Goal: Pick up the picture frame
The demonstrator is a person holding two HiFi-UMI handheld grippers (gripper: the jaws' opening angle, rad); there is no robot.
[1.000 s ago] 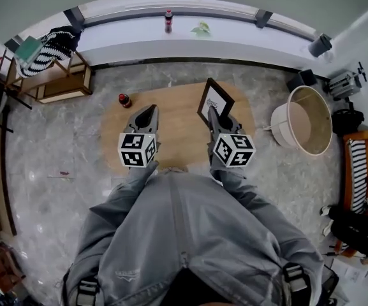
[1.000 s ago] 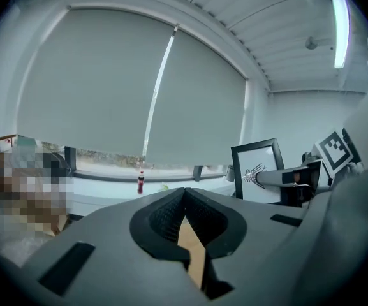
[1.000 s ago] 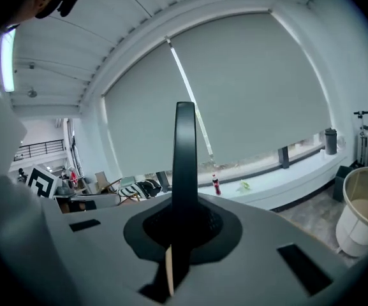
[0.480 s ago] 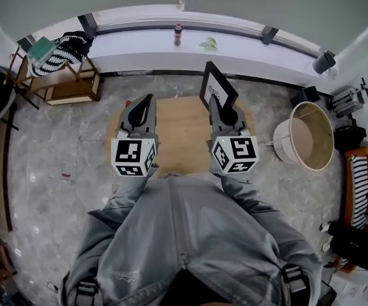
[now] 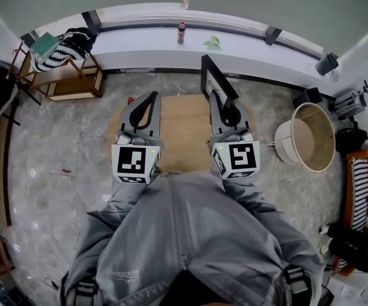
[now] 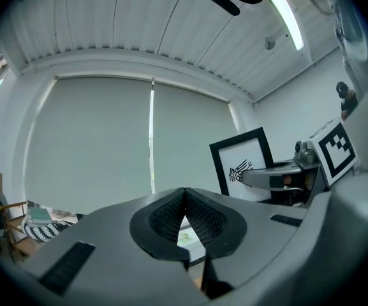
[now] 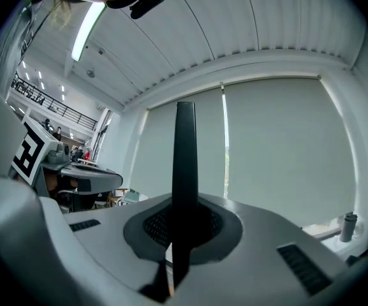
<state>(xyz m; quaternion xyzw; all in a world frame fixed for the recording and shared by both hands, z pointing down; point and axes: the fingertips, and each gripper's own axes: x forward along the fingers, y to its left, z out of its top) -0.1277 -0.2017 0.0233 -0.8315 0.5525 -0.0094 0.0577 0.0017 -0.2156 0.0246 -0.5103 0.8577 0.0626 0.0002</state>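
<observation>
The black picture frame (image 5: 215, 83), with a white print of a dark bird-like figure, hangs above the oval wooden table (image 5: 184, 136). My right gripper (image 5: 222, 109) is shut on its lower edge. In the right gripper view the frame (image 7: 185, 164) stands edge-on, upright between the pads (image 7: 199, 225). Level with it on the left, my left gripper (image 5: 150, 98) is shut with nothing in it. In the left gripper view the pads (image 6: 171, 215) meet, and the frame (image 6: 244, 163) shows at the right with the right gripper across it.
A small red-capped bottle (image 5: 131, 100) stands at the table's left end. A dark bottle (image 5: 182, 32) and a green leaf (image 5: 213, 43) sit on the white window sill. A round tub (image 5: 311, 136) stands right of the table, a wooden rack with striped cloth (image 5: 62, 50) far left.
Both grippers have risen side by side. The picture frame has gone up with the right one and now stands higher above the table, turned more edge-on.
</observation>
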